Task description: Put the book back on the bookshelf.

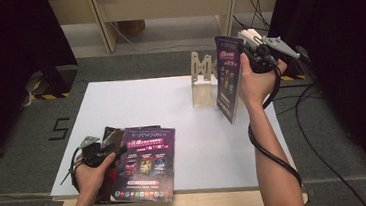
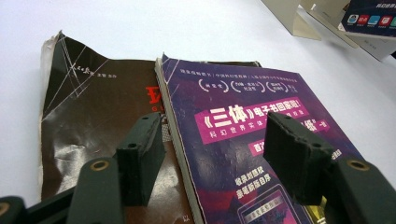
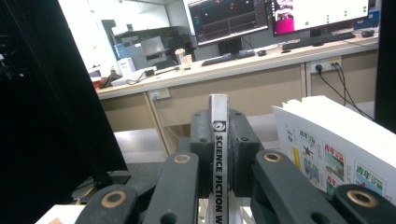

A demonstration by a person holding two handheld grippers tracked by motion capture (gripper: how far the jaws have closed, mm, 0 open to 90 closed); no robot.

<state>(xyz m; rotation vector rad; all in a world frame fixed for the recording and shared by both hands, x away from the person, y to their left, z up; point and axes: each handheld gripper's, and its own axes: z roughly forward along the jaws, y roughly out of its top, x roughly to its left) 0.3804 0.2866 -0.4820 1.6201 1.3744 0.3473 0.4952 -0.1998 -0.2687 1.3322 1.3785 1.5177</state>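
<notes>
- Step in hand, as judged: shelving magazines into the wooden rack [image 1: 203,76]. One magazine is lifted and held upright just to the right of the rack, not yet inserted.
- Right claw [image 1: 253,51]: clamped on the spine of the held magazine [image 1: 229,79]; in the right gripper view the jaws press the spine [image 3: 219,154] from both sides.
- Held magazine: long axis near vertical, slightly tilted, cover facing left toward the rack, lower edge above the white surface [image 1: 170,99].
- Left claw [image 2: 215,158]: jaws wide, gripping nothing, hovering over the purple magazine [image 2: 252,140] at the near left of the surface.
- That purple magazine lies flat, overlapping a worn dark-covered magazine [image 2: 88,116]; long axis runs away from the person.
- Next move, as judged: carry the held magazine left, align its lower edge with a rack slot, lower it, then release.
</notes>
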